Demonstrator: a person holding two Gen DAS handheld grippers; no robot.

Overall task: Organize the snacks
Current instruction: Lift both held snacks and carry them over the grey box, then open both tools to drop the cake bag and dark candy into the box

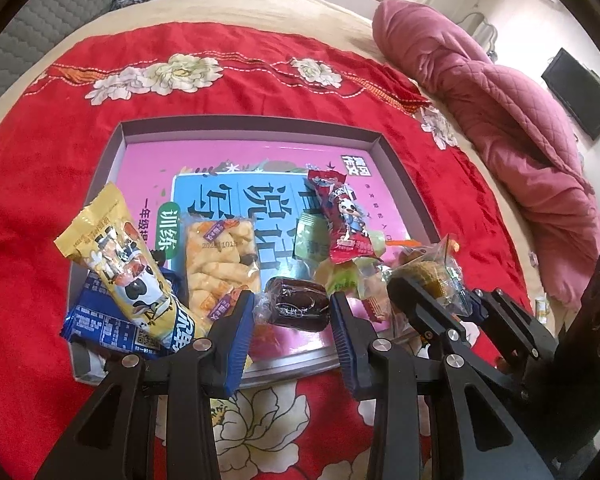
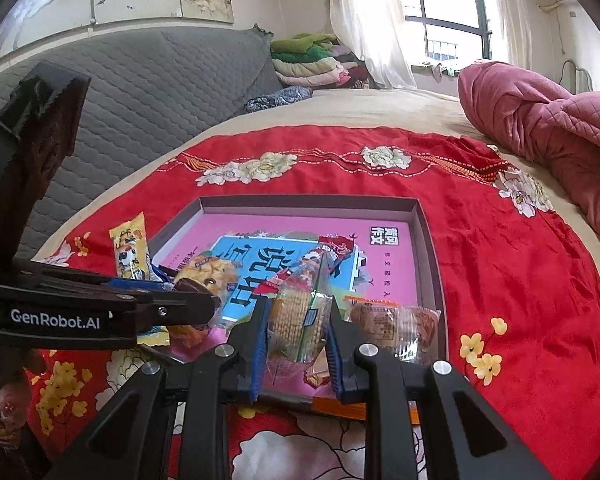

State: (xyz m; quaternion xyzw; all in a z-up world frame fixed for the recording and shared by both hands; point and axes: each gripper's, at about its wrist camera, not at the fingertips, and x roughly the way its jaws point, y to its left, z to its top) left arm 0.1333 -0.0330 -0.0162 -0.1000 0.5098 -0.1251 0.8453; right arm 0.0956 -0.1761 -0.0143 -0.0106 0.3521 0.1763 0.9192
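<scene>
A shallow grey box (image 1: 140, 130) with a pink book in its bottom lies on the red cloth and holds several snacks. My left gripper (image 1: 293, 312) is shut on a dark brown wrapped cake (image 1: 298, 309) over the box's near edge. Beside it lie a yellow cow-print pack (image 1: 116, 256), a blue pack (image 1: 104, 320), a clear pack of twists (image 1: 220, 266) and a red pack (image 1: 344, 216). My right gripper (image 2: 298, 326) is shut on a clear pack of yellow cakes (image 2: 298, 316), held over the box's near edge (image 2: 284, 396); it also shows in the left wrist view (image 1: 432, 280).
The red flowered cloth (image 1: 260, 72) covers a beige bed. A pink quilt (image 1: 512, 120) is bunched at the right. A grey padded headboard (image 2: 152, 88) stands at the left. Another wrapped pastry (image 2: 396, 328) lies in the box's right corner.
</scene>
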